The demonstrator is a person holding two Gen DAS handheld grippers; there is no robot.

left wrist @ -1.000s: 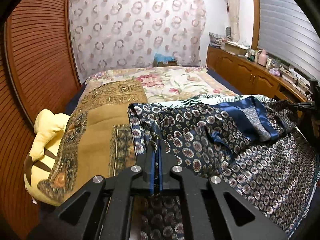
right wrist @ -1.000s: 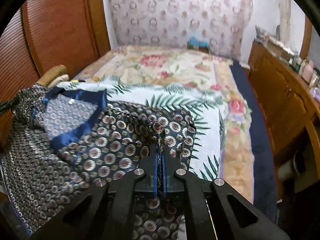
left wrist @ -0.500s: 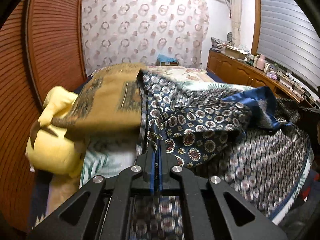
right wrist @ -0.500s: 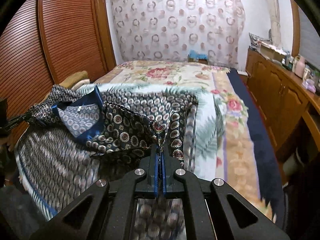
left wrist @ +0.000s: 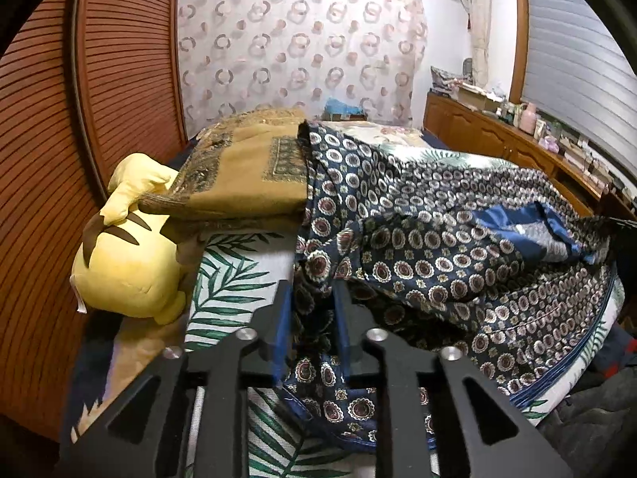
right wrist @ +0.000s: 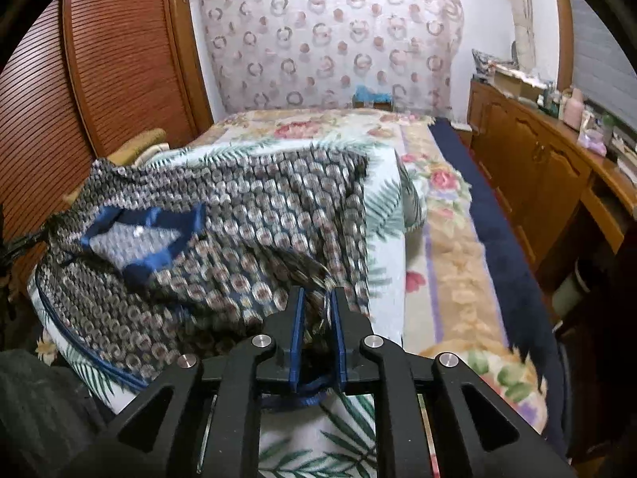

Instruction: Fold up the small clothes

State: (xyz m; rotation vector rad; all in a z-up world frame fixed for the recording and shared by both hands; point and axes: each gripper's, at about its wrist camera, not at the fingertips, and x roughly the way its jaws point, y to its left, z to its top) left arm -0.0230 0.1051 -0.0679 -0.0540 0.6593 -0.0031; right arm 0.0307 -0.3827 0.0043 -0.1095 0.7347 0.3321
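Note:
A navy shirt with round medallion print and a plain blue collar (left wrist: 438,239) lies spread on the bed's near part; it also shows in the right wrist view (right wrist: 223,231). My left gripper (left wrist: 312,302) is open, its jaws apart with the shirt's left edge lying loose between them. My right gripper (right wrist: 317,310) is open a little, with a bunch of the shirt's right edge between the jaws. Both grippers sit low at the bed's front edge.
A folded tan patterned cloth (left wrist: 247,171) lies left of the shirt, over a yellow plush toy (left wrist: 127,263). The bed has a leaf-print cover (right wrist: 390,215) and floral blanket (right wrist: 442,183). A wooden louvred wardrobe (left wrist: 99,99) stands left, wooden cabinets (right wrist: 537,167) right.
Both grippers were shut on the shirt's edges and have opened. They have dropped low towards the bed's front edge, and the shirt has settled flatter on the bed.

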